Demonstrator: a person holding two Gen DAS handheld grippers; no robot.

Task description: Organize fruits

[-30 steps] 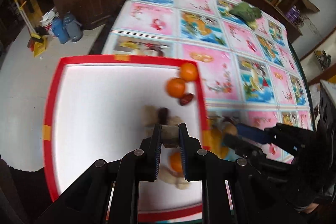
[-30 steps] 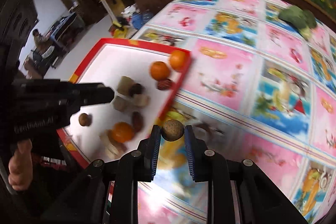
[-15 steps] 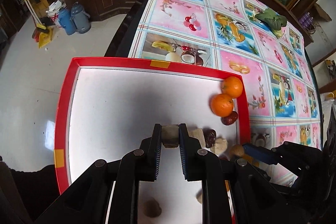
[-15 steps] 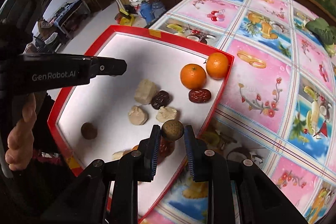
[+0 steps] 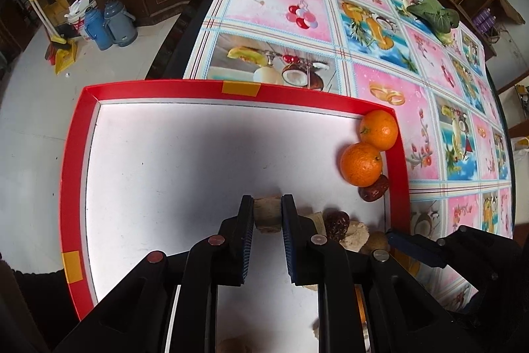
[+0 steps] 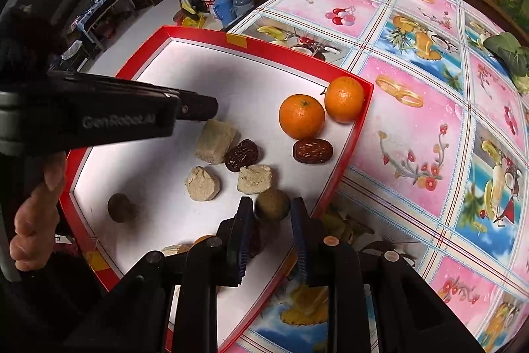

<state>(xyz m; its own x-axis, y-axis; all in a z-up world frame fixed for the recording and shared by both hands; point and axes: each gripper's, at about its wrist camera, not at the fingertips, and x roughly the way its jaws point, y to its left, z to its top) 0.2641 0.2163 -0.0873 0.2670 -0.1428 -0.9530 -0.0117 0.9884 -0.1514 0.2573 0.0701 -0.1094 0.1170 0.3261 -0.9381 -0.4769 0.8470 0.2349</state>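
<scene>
A red-rimmed white tray [image 5: 241, 88] [image 6: 201, 33] holds two oranges [image 5: 361, 164] [image 6: 301, 115], red dates [image 6: 312, 151] [image 5: 373, 189], tan blocks [image 6: 201, 183] and a dark round fruit [image 6: 119, 207]. My left gripper [image 5: 267, 214] is shut on a tan block [image 5: 267, 216], low over the tray; from the right wrist view that block [image 6: 215, 140] sits at its tip. My right gripper [image 6: 271, 208] is shut on a brown round fruit [image 6: 272, 205] just above the tray's right part.
The table carries a pink and blue fruit-print cloth [image 5: 380, 32] [image 6: 429, 108]. A green leafy vegetable [image 5: 433, 15] [image 6: 509, 52] lies at the far end. Thermos jugs [image 5: 112, 23] stand on the floor to the left.
Both grippers have moved lower and nearer to the tray floor with their loads. The left gripper's tan block now sits next to a date among the other pieces.
</scene>
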